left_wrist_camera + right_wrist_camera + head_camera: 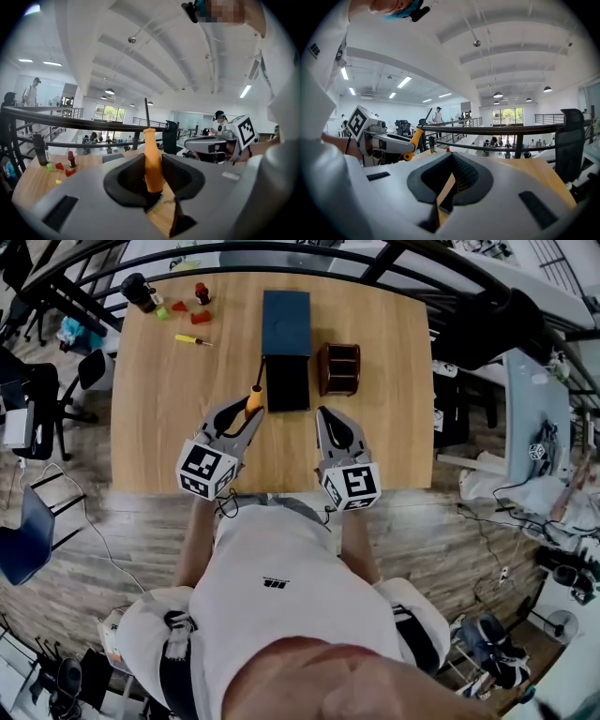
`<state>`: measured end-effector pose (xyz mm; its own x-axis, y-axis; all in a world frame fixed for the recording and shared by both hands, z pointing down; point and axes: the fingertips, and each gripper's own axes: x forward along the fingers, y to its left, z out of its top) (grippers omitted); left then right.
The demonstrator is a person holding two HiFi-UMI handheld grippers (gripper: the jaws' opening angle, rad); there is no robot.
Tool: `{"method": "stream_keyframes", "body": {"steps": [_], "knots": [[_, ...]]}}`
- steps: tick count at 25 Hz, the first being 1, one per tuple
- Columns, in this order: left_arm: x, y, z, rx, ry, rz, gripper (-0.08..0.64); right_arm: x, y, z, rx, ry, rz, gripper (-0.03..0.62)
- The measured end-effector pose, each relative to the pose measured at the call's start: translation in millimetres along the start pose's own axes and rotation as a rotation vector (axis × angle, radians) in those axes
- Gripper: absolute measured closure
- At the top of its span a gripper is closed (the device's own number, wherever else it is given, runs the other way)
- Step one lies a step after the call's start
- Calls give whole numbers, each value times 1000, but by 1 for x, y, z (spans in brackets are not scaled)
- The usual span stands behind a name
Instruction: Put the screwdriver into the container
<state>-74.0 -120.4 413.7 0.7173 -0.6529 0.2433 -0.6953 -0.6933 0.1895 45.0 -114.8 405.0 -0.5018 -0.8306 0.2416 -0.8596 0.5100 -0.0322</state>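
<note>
The left gripper (247, 416) gripped the orange handle of the screwdriver (254, 398). The shaft pointed to the far side, its tip just beside the near left corner of the dark box (288, 382). To place it well, I judged that the shaft should be carried over an open mouth and tipped point-down. It should be let go only once the handle sat inside the rim, since a slanted handle could catch on the wall. The dark box lay open, its blue lid (286, 310) folded back to the far side, and its inside was too dark to read. Right of it, the brown holder (339, 368) showed compartments that looked empty. The right gripper (324, 418), near that holder, had its jaws together on nothing.
</note>
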Motion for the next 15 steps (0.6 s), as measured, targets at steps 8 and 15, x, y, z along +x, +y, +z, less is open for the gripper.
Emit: {"method": "stream_keyframes", "body": {"steps": [8,15], "knots": [[32,24,-8,-17,38,-56,438,34,-17,-7,14,45,-41,598],[54,40,-25,-31,79,-106,437,55,-24,-25,32,98,-72,598]]}}
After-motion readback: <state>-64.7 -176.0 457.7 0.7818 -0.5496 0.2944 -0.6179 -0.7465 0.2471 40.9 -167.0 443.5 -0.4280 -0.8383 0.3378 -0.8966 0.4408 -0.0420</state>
